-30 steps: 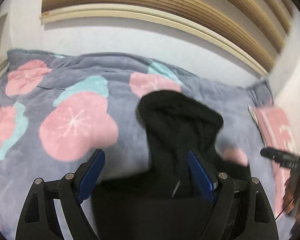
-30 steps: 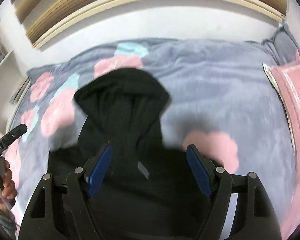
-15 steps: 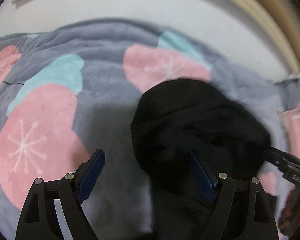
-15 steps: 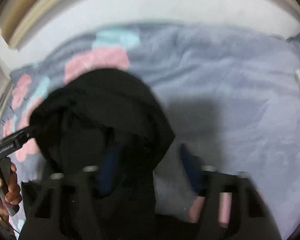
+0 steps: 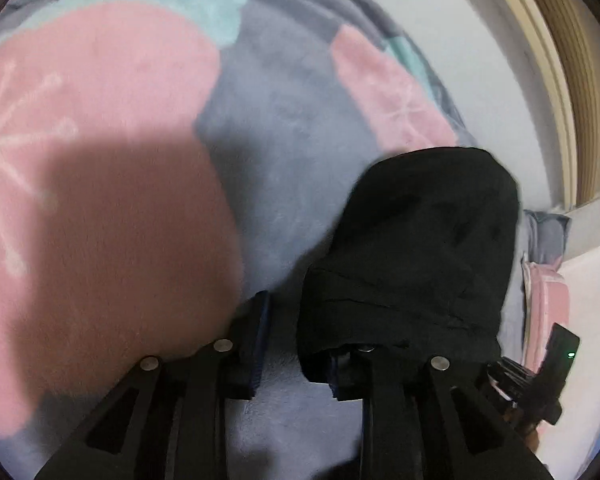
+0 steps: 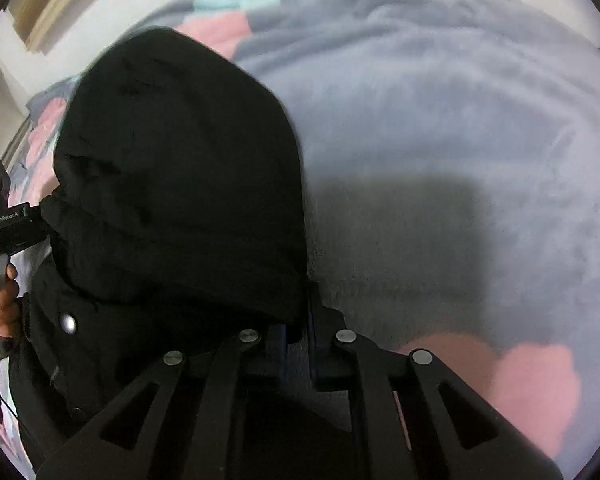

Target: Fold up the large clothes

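bed blanket point(image 6: 440, 120) grey with pink flowers, wide bare stretch right of black hooded jacket point(image 6: 180, 168). hood lies flat between grippers. left gripper point(image 5: 296, 344) half-spread, right finger hidden under hood edge. right gripper point(image 6: 298, 344) pinching hood edge; view blurred.

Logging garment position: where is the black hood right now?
The black hood lies on the floral blanket, left of centre in the right wrist view, its lower corners at the left gripper and right gripper.
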The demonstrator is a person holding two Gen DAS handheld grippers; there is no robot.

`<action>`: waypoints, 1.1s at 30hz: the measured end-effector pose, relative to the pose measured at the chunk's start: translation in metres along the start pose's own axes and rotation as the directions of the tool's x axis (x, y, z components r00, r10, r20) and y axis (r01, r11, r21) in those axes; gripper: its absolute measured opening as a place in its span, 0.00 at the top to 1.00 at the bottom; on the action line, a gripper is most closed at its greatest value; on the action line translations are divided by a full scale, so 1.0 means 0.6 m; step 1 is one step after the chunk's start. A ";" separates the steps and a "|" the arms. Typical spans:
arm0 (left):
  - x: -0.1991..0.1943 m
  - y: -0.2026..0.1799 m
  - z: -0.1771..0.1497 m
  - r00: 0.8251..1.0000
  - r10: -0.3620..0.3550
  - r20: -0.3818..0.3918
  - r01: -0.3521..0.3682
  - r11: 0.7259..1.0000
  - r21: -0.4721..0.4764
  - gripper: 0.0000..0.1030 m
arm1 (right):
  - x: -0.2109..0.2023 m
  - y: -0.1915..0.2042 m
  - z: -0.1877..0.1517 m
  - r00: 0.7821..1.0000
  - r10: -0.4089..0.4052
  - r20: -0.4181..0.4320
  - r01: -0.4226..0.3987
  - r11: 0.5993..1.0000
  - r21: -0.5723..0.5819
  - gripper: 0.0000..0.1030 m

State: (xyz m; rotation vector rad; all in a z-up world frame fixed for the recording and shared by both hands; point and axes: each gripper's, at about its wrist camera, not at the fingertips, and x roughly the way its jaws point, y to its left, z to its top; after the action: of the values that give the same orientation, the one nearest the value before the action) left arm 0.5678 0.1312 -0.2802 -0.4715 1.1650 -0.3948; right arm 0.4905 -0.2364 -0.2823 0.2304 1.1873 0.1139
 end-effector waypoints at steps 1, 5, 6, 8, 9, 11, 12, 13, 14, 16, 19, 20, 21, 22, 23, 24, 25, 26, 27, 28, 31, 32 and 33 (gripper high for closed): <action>-0.012 -0.010 -0.001 1.000 0.012 -0.001 -0.012 1.000 0.024 0.72 | -0.018 -0.003 0.003 1.000 0.010 0.005 -0.010 1.000 0.008 0.81; -0.083 -0.059 -0.032 0.988 0.125 0.094 -0.143 0.965 0.220 0.46 | -0.095 -0.006 -0.006 0.996 0.045 0.071 -0.043 0.999 -0.025 0.31; -0.104 -0.069 -0.042 0.980 0.149 0.135 -0.180 0.950 0.256 0.44 | -0.119 -0.005 -0.009 0.993 0.050 0.106 -0.047 0.998 -0.036 0.27; -0.135 -0.087 -0.050 0.962 0.189 0.198 -0.242 0.926 0.291 0.42 | -0.158 0.002 -0.007 0.982 0.081 0.168 -0.073 0.996 -0.054 0.25; -0.152 -0.097 -0.046 0.954 0.185 0.237 -0.251 0.923 0.292 0.42 | -0.177 0.009 0.003 0.974 0.094 0.207 -0.084 0.995 -0.058 0.25; -0.172 -0.128 -0.024 0.955 0.092 0.282 -0.175 0.943 0.284 0.40 | -0.195 0.028 0.028 0.961 0.102 0.258 -0.089 0.994 -0.061 0.25; -0.174 -0.142 -0.015 0.958 0.043 0.284 -0.128 0.949 0.289 0.39 | -0.190 0.045 0.050 0.958 0.104 0.266 -0.089 0.994 -0.067 0.25; -0.167 -0.166 0.001 0.959 0.004 0.284 -0.091 0.952 0.294 0.37 | -0.174 0.061 0.069 0.964 0.094 0.249 -0.078 0.994 -0.073 0.25; -0.155 -0.185 0.010 0.959 -0.003 0.283 -0.083 0.953 0.290 0.34 | -0.159 0.071 0.079 0.968 0.092 0.232 -0.075 0.994 -0.077 0.25; -0.094 -0.207 0.031 0.975 0.005 0.222 -0.072 0.953 0.296 0.33 | -0.101 0.091 0.099 0.981 0.101 0.168 -0.085 0.991 -0.100 0.25; -0.001 -0.180 0.017 0.993 0.081 0.081 -0.100 0.960 0.261 0.33 | -0.016 0.102 0.082 0.997 0.066 0.035 -0.061 0.991 -0.122 0.27; 0.023 -0.156 0.005 0.996 0.074 0.058 -0.086 0.969 0.233 0.33 | 0.011 0.100 0.067 0.999 0.044 0.003 -0.043 0.990 -0.137 0.27; 0.032 -0.142 -0.009 0.995 0.062 0.072 -0.077 0.970 0.230 0.33 | 0.027 0.095 0.057 0.999 0.035 -0.007 -0.036 0.989 -0.145 0.27; 0.037 -0.137 -0.019 0.994 0.064 0.091 -0.084 0.967 0.241 0.33 | 0.041 0.091 0.045 0.999 0.036 -0.004 -0.036 0.987 -0.154 0.27; 0.037 -0.139 -0.027 0.992 0.072 0.107 -0.098 0.961 0.257 0.33 | 0.048 0.087 0.038 0.999 0.037 0.010 -0.035 0.987 -0.157 0.27; 0.041 -0.145 -0.032 0.988 0.095 0.124 -0.127 0.950 0.284 0.33 | 0.050 0.086 0.034 0.999 0.035 0.018 -0.032 0.987 -0.159 0.27; 0.043 -0.151 -0.034 0.985 0.117 0.130 -0.152 0.941 0.304 0.33 | 0.050 0.087 0.035 0.999 0.030 0.015 -0.027 0.986 -0.162 0.27; 0.046 -0.156 -0.035 0.982 0.135 0.135 -0.172 0.930 0.325 0.32 | 0.045 0.087 0.036 1.000 0.025 0.013 -0.022 0.986 -0.165 0.27; 0.046 -0.158 -0.036 0.980 0.140 0.139 -0.180 0.924 0.338 0.31 | 0.037 0.090 0.037 1.000 0.023 0.017 -0.020 0.985 -0.171 0.27; 0.044 -0.159 -0.037 0.980 0.135 0.143 -0.177 0.924 0.340 0.31 | 0.019 0.094 0.040 0.998 0.044 0.034 -0.037 0.984 -0.175 0.27; 0.036 -0.154 -0.040 0.981 0.104 0.163 -0.154 0.932 0.328 0.31 | -0.044 0.107 0.067 0.979 0.139 0.152 -0.114 0.980 -0.162 0.27; 0.040 -0.158 -0.038 0.981 0.101 0.168 -0.152 0.933 0.327 0.31 | -0.060 0.114 0.086 0.966 0.161 0.202 -0.131 0.979 -0.153 0.27; 0.038 -0.156 -0.042 0.980 0.099 0.176 -0.152 0.933 0.327 0.31 | -0.066 0.125 0.107 0.957 0.175 0.232 -0.143 0.979 -0.149 0.27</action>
State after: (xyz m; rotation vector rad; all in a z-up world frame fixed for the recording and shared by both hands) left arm 0.5470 0.0373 -0.2549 -0.1220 0.9442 -0.4294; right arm 0.5379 -0.1796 -0.2062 0.2178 0.9113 0.2956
